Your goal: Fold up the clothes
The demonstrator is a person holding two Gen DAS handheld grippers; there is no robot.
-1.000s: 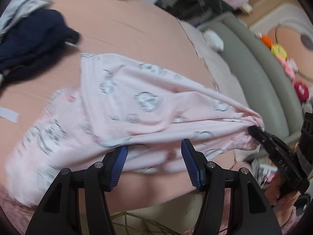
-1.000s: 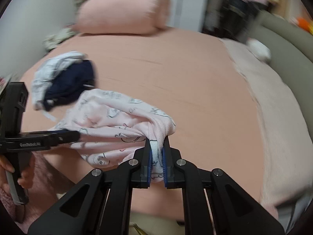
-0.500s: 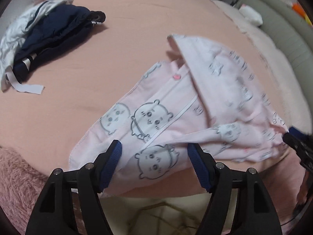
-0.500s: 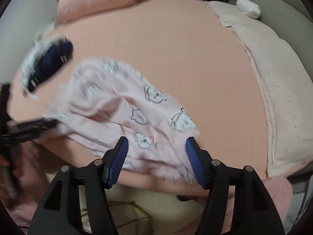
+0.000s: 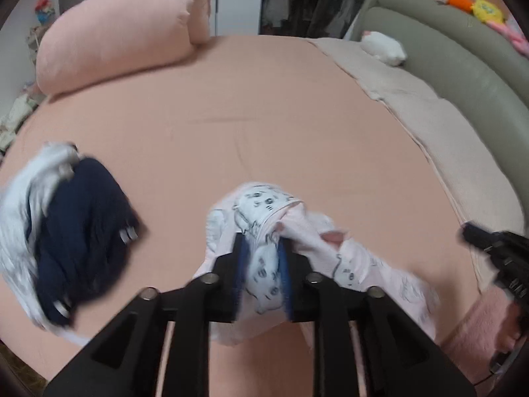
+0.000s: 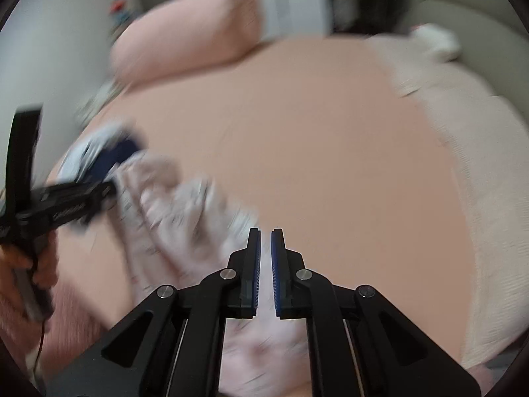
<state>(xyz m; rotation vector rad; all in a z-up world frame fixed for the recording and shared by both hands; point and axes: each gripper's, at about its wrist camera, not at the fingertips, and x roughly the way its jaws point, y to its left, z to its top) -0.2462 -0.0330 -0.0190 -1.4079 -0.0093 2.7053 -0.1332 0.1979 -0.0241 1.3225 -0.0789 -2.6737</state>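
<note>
The pink printed garment [image 5: 264, 264] lies bunched on the peach bed [image 5: 231, 115] at 6 o'clock. The left gripper [image 5: 263, 271], angled downward, has just closed and clamps a fold of it. The right gripper [image 6: 265, 264], also tilted down, has its fingers pinched on a thin edge of the garment. A navy and white pile [image 5: 66, 231] sits at 9 o'clock.

The top [image 5: 261, 264] lies bunched at the near edge of the bed [image 5: 264, 125] — a clothes pile [image 5: 72, 241] sits to its left, well apart. A pillow [image 5: 122, 43] lies at the far left, a blanket [image 5: 446, 145] along the right side, with a toy [image 5: 383, 48] behind it.
</note>
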